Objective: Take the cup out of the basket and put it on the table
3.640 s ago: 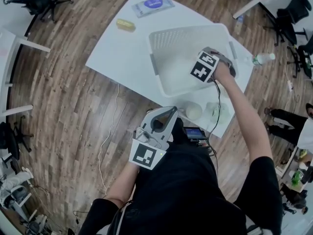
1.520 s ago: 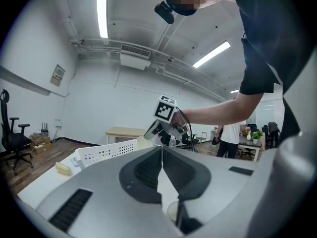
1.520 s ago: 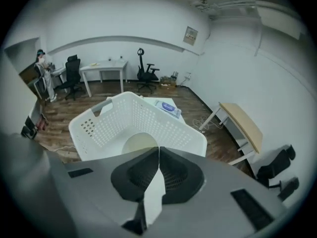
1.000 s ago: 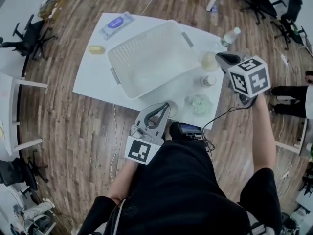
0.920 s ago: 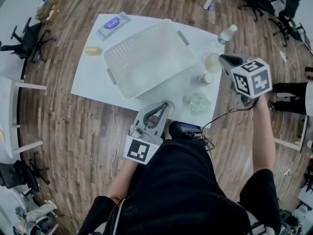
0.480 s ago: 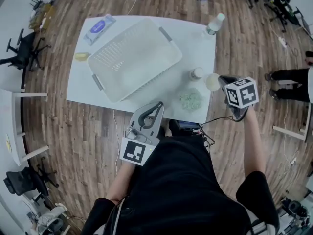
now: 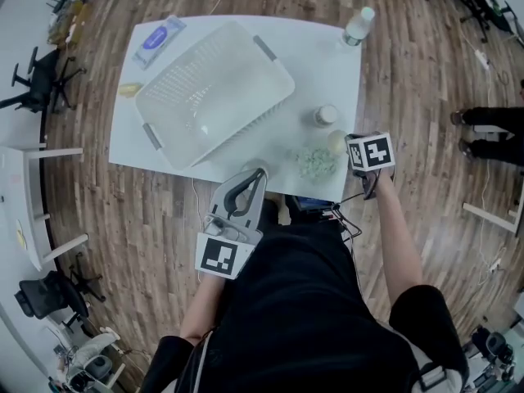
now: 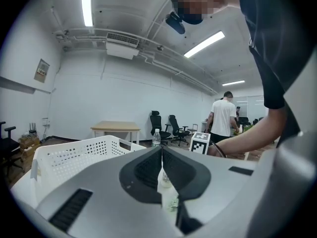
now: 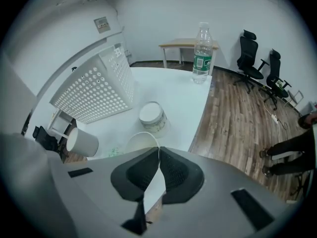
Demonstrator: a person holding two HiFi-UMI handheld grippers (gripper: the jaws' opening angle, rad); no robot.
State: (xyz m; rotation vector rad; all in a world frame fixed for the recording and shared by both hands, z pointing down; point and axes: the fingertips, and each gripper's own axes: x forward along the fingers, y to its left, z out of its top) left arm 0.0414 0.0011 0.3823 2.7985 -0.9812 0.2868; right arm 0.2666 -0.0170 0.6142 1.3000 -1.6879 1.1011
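Pinching the wall of the pale cup (image 9: 141, 142) just below its rim, the right claw (image 9: 157, 150) has its jaws closed on it and points steeply down over the right part of the white surface (image 7: 327, 64), close to the right edge. From the head view the cup (image 7: 336, 142) sits out of the basket (image 7: 213, 92), between a small lidded jar (image 7: 326, 116) and a greenish crumpled thing (image 7: 313, 160); whether its base touches the surface cannot be told. The white perforated basket lies well to the left of the cup. The left claw (image 7: 255, 173) hangs at the near edge of the surface, pointing nearly level, and its own view shows the jaws pressed together with nothing between them (image 8: 162, 155). A clear water bottle (image 7: 358, 24) stands at the far right corner, and a wipes packet (image 7: 158, 35) and a small yellow thing (image 7: 128, 90) lie beyond the basket on the left.
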